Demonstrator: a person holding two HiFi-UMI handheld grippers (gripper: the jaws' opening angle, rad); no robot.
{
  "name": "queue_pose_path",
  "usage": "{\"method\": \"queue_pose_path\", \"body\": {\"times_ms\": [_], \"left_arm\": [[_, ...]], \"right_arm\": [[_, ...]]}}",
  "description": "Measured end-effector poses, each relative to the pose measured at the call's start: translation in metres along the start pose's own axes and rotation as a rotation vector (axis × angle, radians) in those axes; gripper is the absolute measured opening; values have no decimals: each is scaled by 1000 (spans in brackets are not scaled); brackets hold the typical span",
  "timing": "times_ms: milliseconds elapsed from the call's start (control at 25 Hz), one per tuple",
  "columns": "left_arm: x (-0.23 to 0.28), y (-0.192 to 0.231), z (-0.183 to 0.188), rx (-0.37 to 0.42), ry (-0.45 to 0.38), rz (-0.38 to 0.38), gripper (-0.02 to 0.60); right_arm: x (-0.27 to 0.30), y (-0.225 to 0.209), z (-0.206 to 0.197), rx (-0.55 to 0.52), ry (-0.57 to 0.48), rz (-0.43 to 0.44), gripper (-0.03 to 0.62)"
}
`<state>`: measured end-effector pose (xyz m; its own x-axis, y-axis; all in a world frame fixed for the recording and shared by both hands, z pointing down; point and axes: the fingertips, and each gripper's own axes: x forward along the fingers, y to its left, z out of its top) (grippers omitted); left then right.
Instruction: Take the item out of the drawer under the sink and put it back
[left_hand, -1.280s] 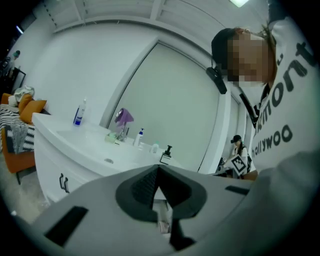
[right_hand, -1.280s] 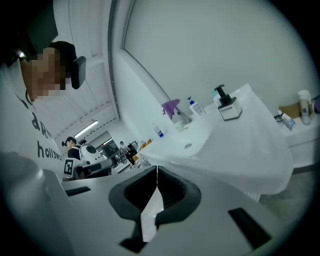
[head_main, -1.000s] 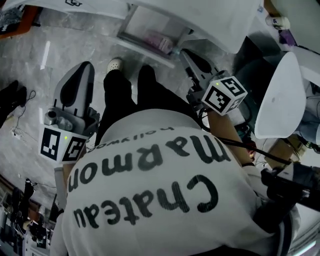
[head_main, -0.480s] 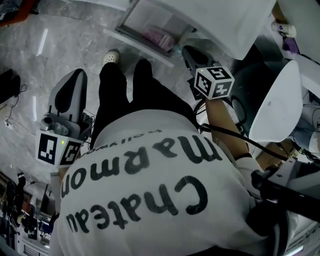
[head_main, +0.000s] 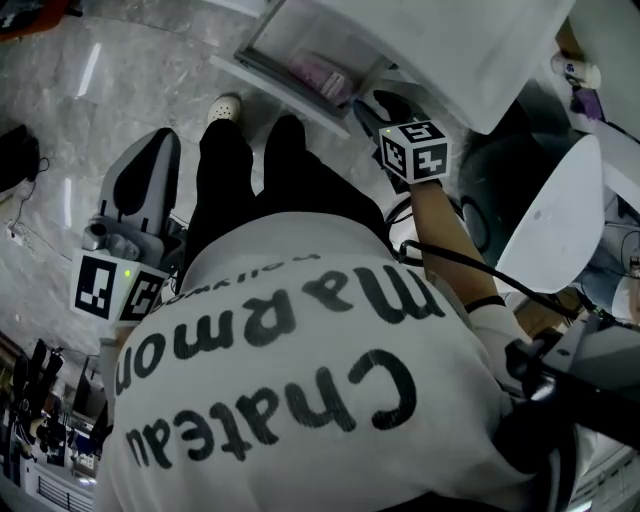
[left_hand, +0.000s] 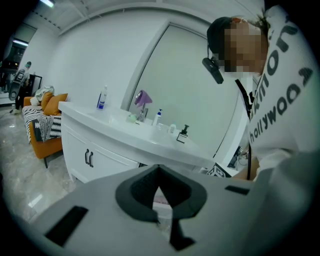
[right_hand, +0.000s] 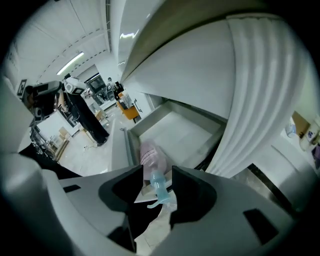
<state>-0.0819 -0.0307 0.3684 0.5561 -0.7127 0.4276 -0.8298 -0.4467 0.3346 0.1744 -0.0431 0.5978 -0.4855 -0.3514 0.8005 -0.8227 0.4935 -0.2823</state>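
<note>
Releasing the pink spray bottle (right_hand: 149, 156) at the open drawer (right_hand: 182, 127) front, right gripper (right_hand: 157, 171) jaws opening around its blue top, should retreat straight, no snag; left gripper (left_hand: 159, 167) pressed together.

Orange sofa (left_hand: 48, 145) (striped throw (left_hand: 36, 124) on it), grey marble floor (head_main: 60, 120), white shoe (head_main: 226, 105)

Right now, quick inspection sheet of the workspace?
Surface: open drawer under the white counter; grey marble floor.
Job's things: pink bottle with a blue top, in the drawer.
Clutter: soap dispenser and small bottles on the counter.
Grippers: right gripper jaws opening, bottle seen between them, not pressed; left gripper shut, empty.
Cables: black cable along the right forearm.
Surroundings: orange sofa.
</note>
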Motion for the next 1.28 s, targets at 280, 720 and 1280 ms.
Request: {"method": "queue_pose_path", "body": {"times_ms": [280,720,1280], "left_arm": [[-1,4,-3,-3,17,18,8],[0,5,-1,-10,11,24,8],[-1,7,-5,-26,10,36,8]], "right_arm": [[17,6,-13,-142,93,22,193],[34,15,-31,-304,206,17,187],[36,7,-31,-408,214,-10,126]]}}
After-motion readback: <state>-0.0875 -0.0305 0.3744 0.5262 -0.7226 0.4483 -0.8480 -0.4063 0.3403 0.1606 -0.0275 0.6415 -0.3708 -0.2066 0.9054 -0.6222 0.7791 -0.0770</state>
